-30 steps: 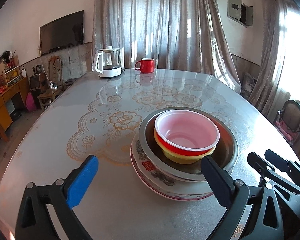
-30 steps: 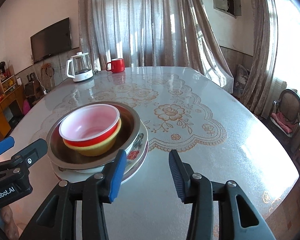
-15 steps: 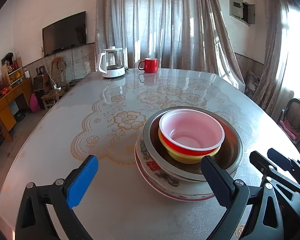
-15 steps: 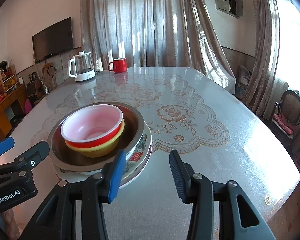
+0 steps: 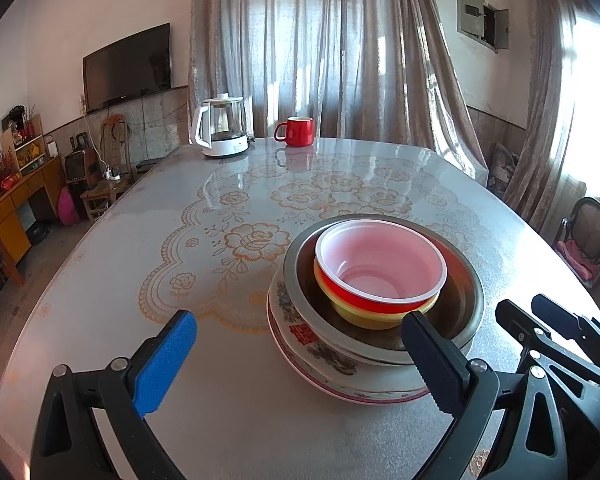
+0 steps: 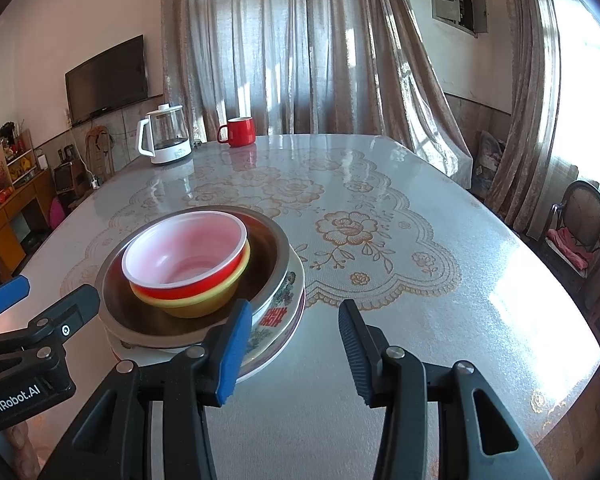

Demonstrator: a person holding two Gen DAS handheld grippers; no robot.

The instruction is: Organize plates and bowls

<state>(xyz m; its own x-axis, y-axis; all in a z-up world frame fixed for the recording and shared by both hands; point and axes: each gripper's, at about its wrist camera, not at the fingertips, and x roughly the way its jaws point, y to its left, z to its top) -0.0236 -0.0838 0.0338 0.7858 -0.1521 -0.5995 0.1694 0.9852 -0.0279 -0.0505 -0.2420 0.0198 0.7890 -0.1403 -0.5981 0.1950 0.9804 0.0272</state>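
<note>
The stack sits low in both views: lower right of centre in the left wrist view, lower left in the right wrist view. From the bottom up it holds patterned plates (image 5: 320, 344), a steel bowl (image 5: 466, 294) resting in them, a yellow bowl (image 5: 366, 318) inside that, and a red bowl (image 5: 380, 264) with a pale lining nested on top. All of it rests on the glossy table (image 5: 228, 412), well apart from the kettle (image 5: 220, 128) and red mug (image 5: 296, 131) at the far edge, upper centre of the frame.

The left gripper (image 5: 298, 360) has its jaws spread wide and empty, one black finger in front of the stack's near rim, the blue pad well off to the left. The right gripper (image 6: 294, 350) is released too, narrower, with nothing between its pads; its blue pad lies just in front of the plates' right edge.

Handling, as a judgement: the 2 top bowls look like thin plastic, light and a little springy, so a pinch on the rim wall should lift them, though nested bowls may cling together. The steel bowl is stiff and slick, and its rolled lip offers the best bite. The plates look ceramic, heavier and breakable; they want a grip at the raised edge, and sliding on the shiny top could chip them.
</note>
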